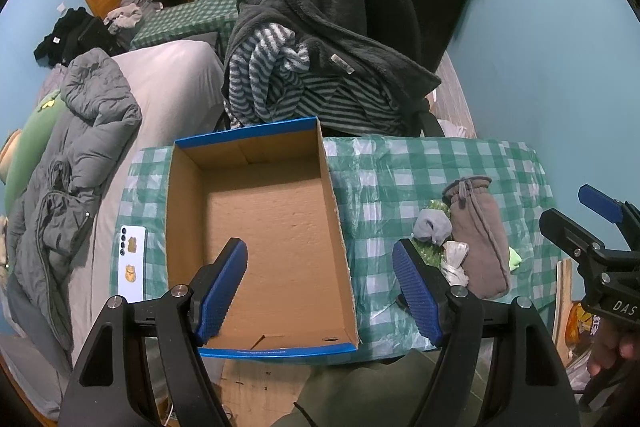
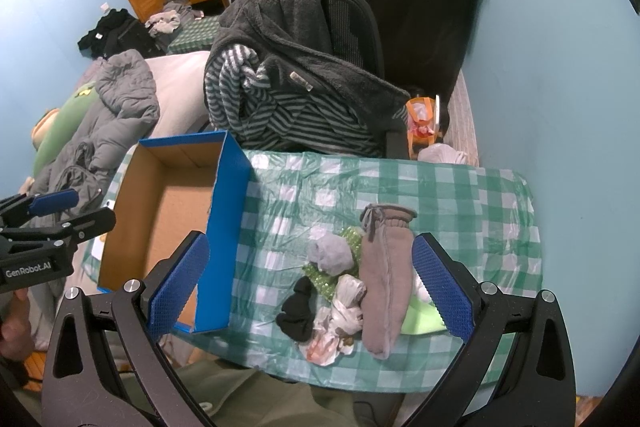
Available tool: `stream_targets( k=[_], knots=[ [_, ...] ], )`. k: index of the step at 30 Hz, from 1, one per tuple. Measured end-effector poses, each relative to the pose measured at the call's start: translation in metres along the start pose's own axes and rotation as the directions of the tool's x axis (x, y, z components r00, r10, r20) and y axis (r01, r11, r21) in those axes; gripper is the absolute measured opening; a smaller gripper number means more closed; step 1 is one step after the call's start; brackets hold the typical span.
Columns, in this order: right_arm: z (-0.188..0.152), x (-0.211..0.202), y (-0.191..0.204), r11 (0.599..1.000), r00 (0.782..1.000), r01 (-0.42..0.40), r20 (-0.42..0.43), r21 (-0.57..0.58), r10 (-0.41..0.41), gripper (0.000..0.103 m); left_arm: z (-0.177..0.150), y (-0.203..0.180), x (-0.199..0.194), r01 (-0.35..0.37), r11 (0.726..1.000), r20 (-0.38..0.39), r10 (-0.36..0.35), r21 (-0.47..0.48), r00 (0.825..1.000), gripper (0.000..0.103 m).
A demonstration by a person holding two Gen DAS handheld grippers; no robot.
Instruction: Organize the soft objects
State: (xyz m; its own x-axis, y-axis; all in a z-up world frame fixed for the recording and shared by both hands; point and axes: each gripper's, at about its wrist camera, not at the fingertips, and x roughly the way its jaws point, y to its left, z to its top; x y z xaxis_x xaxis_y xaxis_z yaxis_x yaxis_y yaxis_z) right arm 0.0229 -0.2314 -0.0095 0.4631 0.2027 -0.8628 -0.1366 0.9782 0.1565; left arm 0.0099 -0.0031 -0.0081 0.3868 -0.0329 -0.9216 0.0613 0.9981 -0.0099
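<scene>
An empty cardboard box (image 1: 256, 227) with blue outer walls sits on the left of the green-checked table (image 1: 400, 167); it also shows in the right wrist view (image 2: 228, 227). A pile of soft things lies to its right: a grey-brown mitten (image 2: 384, 279), a grey balled sock (image 2: 332, 255), a black sock (image 2: 298, 311), a white crumpled bag (image 2: 344, 307), and a light green cloth (image 2: 420, 319). My left gripper (image 1: 320, 291) is open above the box's near end. My right gripper (image 2: 308, 287) is open above the pile, holding nothing.
A phone (image 1: 130, 259) lies on the table left of the box. A chair draped with a dark fleece and striped garment (image 1: 312, 67) stands behind the table. A bed with a grey duvet (image 1: 80, 147) lies to the left. The blue wall is at the right.
</scene>
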Motion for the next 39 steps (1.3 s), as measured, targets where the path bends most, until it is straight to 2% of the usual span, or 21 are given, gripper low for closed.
stream_targets(
  k=[27, 39],
  knots=[
    [-0.001, 0.000, 0.000, 1.000, 1.000, -0.003, -0.001, 0.000, 0.003, 0.101, -0.002, -0.007, -0.002, -0.003, 1.000, 0.006, 0.002, 0.007, 1.000, 0.077],
    [-0.003, 0.001, 0.002, 1.000, 1.000, 0.005, -0.004, 0.012, -0.005, 0.101, -0.009, -0.006, 0.003, 0.007, 1.000, -0.026, -0.007, 0.018, 1.000, 0.077]
  ],
)
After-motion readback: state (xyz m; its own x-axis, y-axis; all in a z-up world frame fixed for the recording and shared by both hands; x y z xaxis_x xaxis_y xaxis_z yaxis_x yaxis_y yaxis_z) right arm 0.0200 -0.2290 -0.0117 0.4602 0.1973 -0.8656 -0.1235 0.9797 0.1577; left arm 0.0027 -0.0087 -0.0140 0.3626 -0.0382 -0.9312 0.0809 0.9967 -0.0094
